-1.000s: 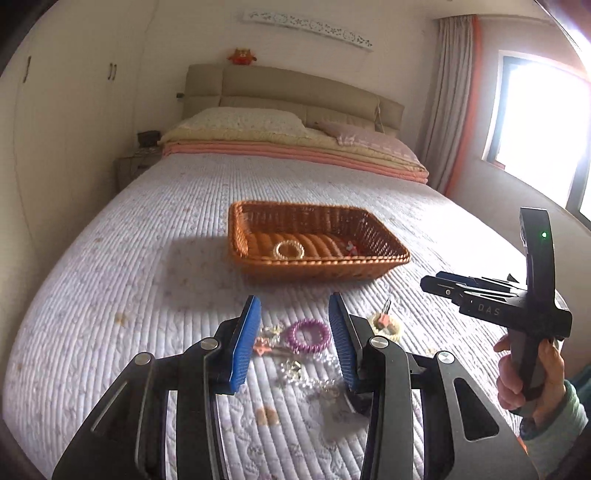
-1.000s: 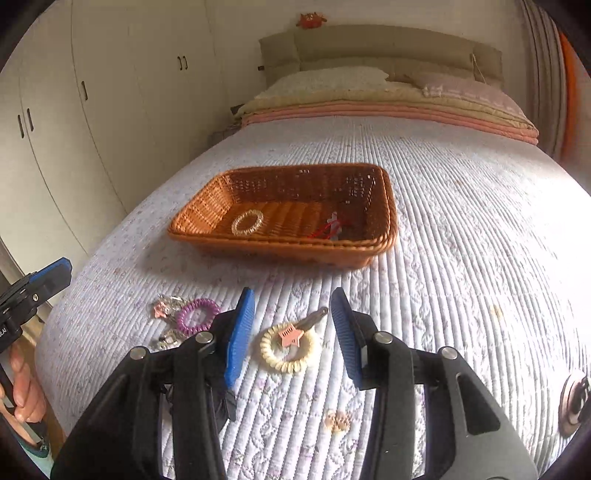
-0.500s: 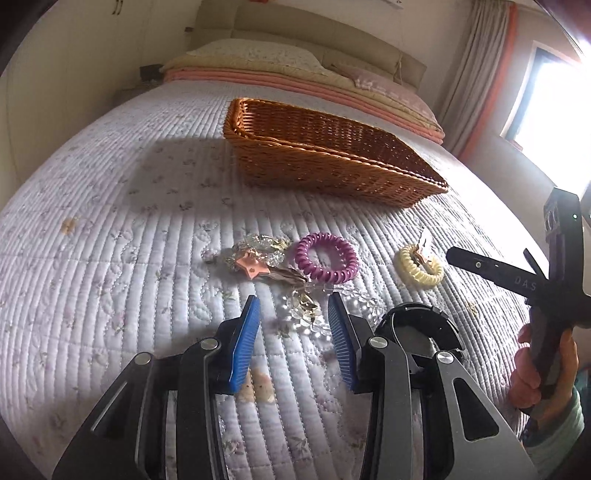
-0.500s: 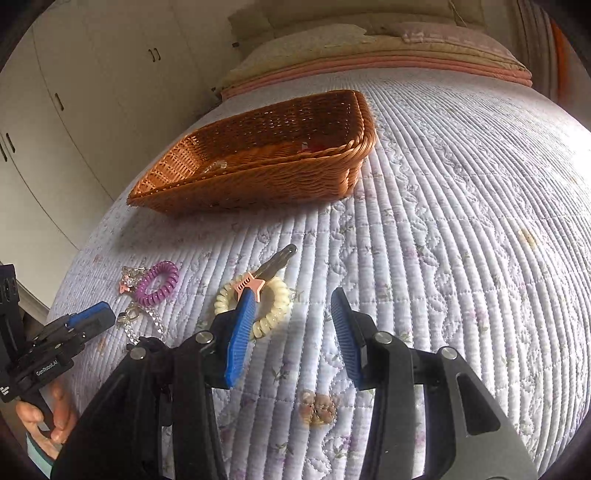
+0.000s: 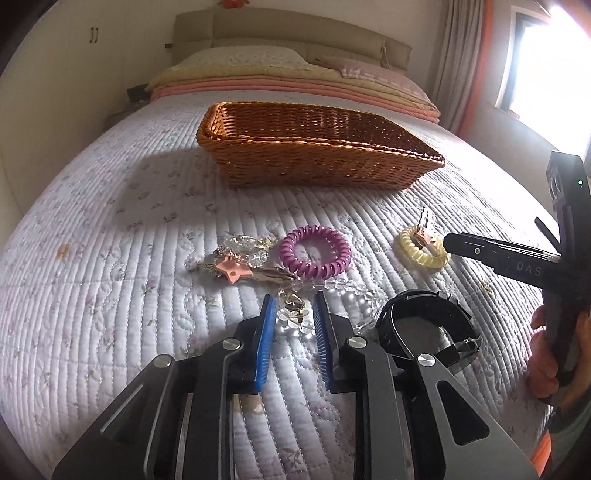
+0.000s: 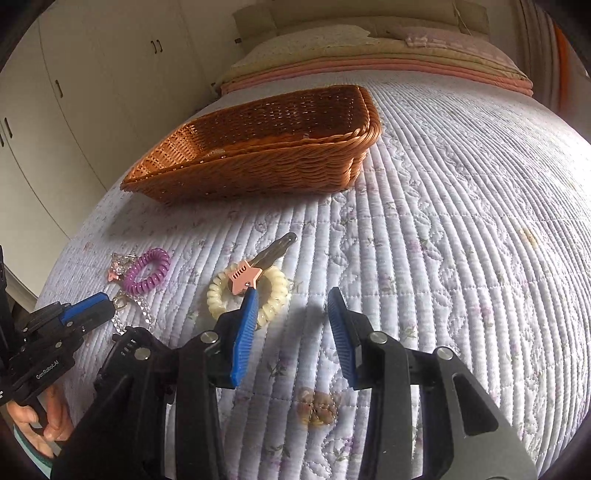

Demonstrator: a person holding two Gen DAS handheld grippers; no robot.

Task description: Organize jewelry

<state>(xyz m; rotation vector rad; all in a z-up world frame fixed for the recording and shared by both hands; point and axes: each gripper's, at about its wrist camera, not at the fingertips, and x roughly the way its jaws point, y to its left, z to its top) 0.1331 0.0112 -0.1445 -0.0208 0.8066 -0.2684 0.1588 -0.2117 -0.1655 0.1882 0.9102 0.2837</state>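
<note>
A wicker basket (image 5: 317, 155) sits mid-bed; it also shows in the right wrist view (image 6: 258, 155). My left gripper (image 5: 293, 314) is low over the quilt, its jaws partly closed around a clear bead bracelet with a charm (image 5: 291, 310). Beyond lie a purple coil bracelet (image 5: 316, 251), a pink star hair clip (image 5: 232, 269) and a black bangle (image 5: 424, 325). My right gripper (image 6: 291, 306) is open and empty, its left finger (image 6: 245, 325) over a cream coil bracelet (image 6: 273, 295) with a pink star clip (image 6: 245, 278).
The quilted bedspread (image 6: 461, 221) stretches to pillows and a headboard (image 5: 291, 33). White wardrobes (image 6: 74, 92) stand on the left. A bright window (image 5: 554, 55) is on the right.
Both grippers have come down and forward toward the jewelry on the quilt. My left jaws have narrowed around the bead bracelet. The right jaws stay wide.
</note>
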